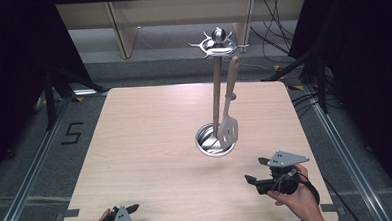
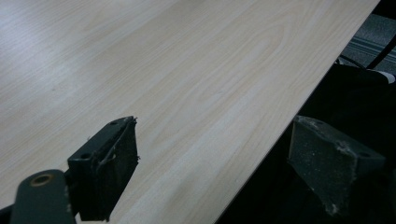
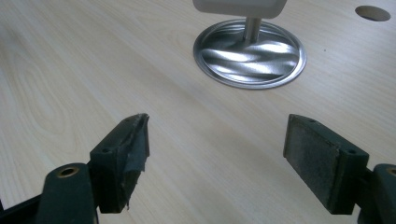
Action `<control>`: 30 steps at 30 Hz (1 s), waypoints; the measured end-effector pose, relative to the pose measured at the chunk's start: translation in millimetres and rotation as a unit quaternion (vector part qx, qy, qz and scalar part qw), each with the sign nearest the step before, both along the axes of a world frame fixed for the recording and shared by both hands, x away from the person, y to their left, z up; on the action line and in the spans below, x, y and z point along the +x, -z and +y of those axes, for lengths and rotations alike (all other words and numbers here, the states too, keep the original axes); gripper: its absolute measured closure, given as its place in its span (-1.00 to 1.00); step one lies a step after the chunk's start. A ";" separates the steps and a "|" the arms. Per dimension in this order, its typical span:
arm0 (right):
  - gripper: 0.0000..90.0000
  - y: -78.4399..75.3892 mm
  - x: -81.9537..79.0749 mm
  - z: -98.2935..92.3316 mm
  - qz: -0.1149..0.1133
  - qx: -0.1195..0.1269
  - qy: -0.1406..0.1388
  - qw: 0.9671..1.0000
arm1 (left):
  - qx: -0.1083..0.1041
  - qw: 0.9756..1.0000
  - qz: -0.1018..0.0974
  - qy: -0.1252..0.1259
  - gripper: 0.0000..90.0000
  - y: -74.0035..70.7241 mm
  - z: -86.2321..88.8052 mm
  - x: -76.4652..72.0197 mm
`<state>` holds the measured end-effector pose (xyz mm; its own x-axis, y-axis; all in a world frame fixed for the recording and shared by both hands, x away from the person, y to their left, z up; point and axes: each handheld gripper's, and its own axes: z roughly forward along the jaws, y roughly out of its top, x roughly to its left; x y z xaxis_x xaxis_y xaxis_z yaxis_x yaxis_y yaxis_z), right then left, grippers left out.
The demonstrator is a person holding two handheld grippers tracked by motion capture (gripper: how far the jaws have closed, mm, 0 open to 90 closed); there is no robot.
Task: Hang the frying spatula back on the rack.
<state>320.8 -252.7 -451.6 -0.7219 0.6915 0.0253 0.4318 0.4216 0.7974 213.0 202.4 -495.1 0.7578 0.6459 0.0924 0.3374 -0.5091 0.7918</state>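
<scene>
High view: wooden spatula [image 1: 229, 114] hangs upright from steel utensil stand [image 1: 216, 94].

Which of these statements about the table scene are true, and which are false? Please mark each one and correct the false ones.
1. A spatula hangs from the metal stand. True.
2. The right gripper holds the spatula. False: its jaws stand open and empty, apart from the stand's round base.
3. The left gripper is open. True: in the left gripper view its jaws stand wide apart over the table edge.
4. The spatula lies flat on the table. False: it hangs upright beside the stand's pole, its head just above the base.
5. Several tools hang from the stand. False: just the one spatula hangs there.
</scene>
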 end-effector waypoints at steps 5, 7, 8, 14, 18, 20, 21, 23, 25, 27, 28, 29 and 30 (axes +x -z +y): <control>-0.49 4.6 -3.3 -0.2 0.002 0.000 0.009 1.000 | -0.002 1.000 0.001 -0.001 -0.67 0.1 -0.4 -0.6; -0.50 6.1 -5.8 0.1 0.005 0.003 0.012 1.000 | -0.001 1.000 -0.001 0.000 -0.67 0.2 -0.5 -0.5; -0.50 6.5 -6.4 -0.2 0.007 0.002 0.011 1.000 | 0.000 1.000 -0.002 0.001 -0.67 0.2 -0.4 -0.4; -0.50 10.2 -11.3 -1.4 0.007 0.001 0.006 1.000 | -0.011 1.000 0.000 -0.003 -0.67 1.0 -1.8 -1.3; -0.50 11.9 -16.9 -2.8 0.005 0.004 0.010 1.000 | -0.003 1.000 -0.003 -0.001 -0.67 0.7 -1.5 -1.1; -0.51 13.1 -20.0 -3.5 0.008 0.007 0.011 1.000 | -0.003 1.000 -0.003 0.000 -0.67 0.6 -1.5 -1.1; -0.51 13.8 -20.8 -4.3 0.004 0.005 0.009 1.000 | 0.001 1.000 -0.004 0.001 -0.67 0.2 -0.9 -0.9; -0.51 15.4 -23.5 -4.8 0.006 0.005 0.012 1.000 | -0.003 1.000 -0.003 0.000 -0.67 0.6 -1.4 -1.0; -0.51 17.0 -25.2 -5.3 0.000 0.001 0.010 1.000 | -0.002 1.000 -0.003 0.000 -0.67 0.7 -1.4 -1.0; -0.51 18.3 -27.5 -5.8 0.005 -0.002 0.014 1.000 | 0.004 1.000 -0.002 0.003 -0.67 0.4 -0.6 -0.6; -0.51 18.4 -28.4 -6.7 0.004 -0.002 0.014 1.000 | 0.006 1.000 -0.002 0.004 -0.67 0.3 -0.6 -0.5; -0.52 18.8 -28.6 -6.8 0.007 -0.001 0.011 1.000 | 0.005 1.000 -0.002 0.004 -0.67 0.3 -0.7 -0.7; -0.52 19.5 -30.2 -6.8 0.011 -0.001 0.015 1.000 | 0.005 1.000 -0.001 0.004 -0.67 0.3 -0.6 -0.7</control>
<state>290.6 -259.5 -471.2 -0.6998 0.7133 0.0394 0.4622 0.4100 0.7863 212.3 201.7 -495.4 0.7621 0.6396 0.1007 0.3315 -0.5191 0.7878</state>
